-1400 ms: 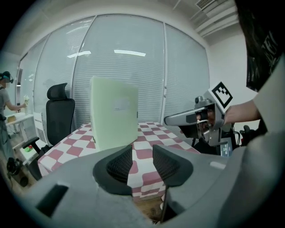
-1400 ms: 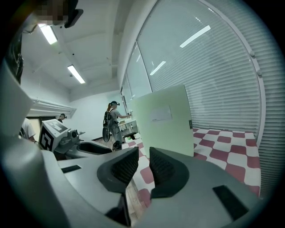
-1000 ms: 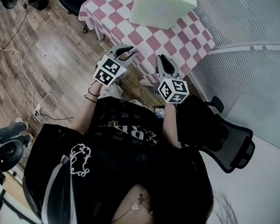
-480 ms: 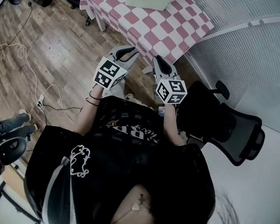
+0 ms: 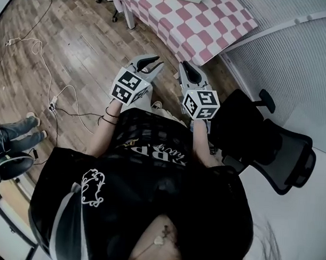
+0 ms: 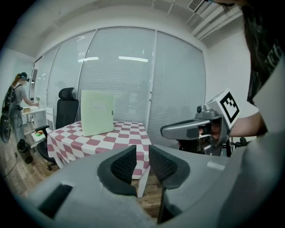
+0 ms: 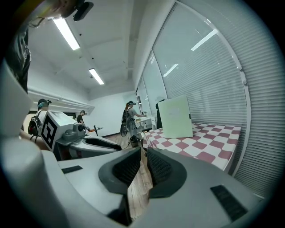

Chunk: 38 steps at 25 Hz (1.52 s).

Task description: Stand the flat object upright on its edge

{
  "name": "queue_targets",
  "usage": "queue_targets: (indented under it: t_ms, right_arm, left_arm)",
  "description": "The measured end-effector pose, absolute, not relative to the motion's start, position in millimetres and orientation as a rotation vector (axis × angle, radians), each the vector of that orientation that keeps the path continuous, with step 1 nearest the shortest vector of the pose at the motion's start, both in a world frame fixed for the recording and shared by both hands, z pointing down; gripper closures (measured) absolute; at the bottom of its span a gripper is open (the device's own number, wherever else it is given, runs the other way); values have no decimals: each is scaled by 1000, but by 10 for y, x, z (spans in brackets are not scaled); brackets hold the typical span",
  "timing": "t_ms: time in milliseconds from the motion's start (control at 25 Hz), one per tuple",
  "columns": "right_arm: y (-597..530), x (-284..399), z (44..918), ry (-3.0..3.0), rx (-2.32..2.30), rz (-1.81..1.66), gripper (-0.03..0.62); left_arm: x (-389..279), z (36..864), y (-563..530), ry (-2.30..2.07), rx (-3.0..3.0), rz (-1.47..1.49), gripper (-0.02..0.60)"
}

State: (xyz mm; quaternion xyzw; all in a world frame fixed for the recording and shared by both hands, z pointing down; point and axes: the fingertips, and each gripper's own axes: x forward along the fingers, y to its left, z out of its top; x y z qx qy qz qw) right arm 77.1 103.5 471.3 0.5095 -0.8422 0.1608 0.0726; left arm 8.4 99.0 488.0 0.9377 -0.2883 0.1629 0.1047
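1. Jaws of the left gripper [image 6: 142, 155] stand almost closed, with only a thin slit between the pads and nothing in it.
2. Jaws of the right gripper [image 7: 143, 156] are likewise drawn nearly together and empty.
3. Both grippers hang in the air side by side, not touching, well short of the bench [image 6: 127, 133] and above the wood floor [image 5: 80, 49] in front of it.
4. The flat object [image 6: 97, 112], a pale green board, stands upright on its edge on the bench's checked cloth, well apart from both grippers.
5. A black office chair [image 6: 66, 109] stands behind the bench.
6. Another black chair [image 5: 269, 152] stands on the near side of the bench, at the person's right.
7. A white cable [image 5: 35, 55] lies on the floor to the left of the bench.
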Motion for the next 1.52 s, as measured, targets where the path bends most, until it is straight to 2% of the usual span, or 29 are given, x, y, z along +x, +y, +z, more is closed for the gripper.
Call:
queue_targets:
  t_ms: [1520]
  right_arm:
    - [1411,591,4718,-2528,1447,379,562]
  left_arm:
    - [72,4886,1436,-838,2797,522,486]
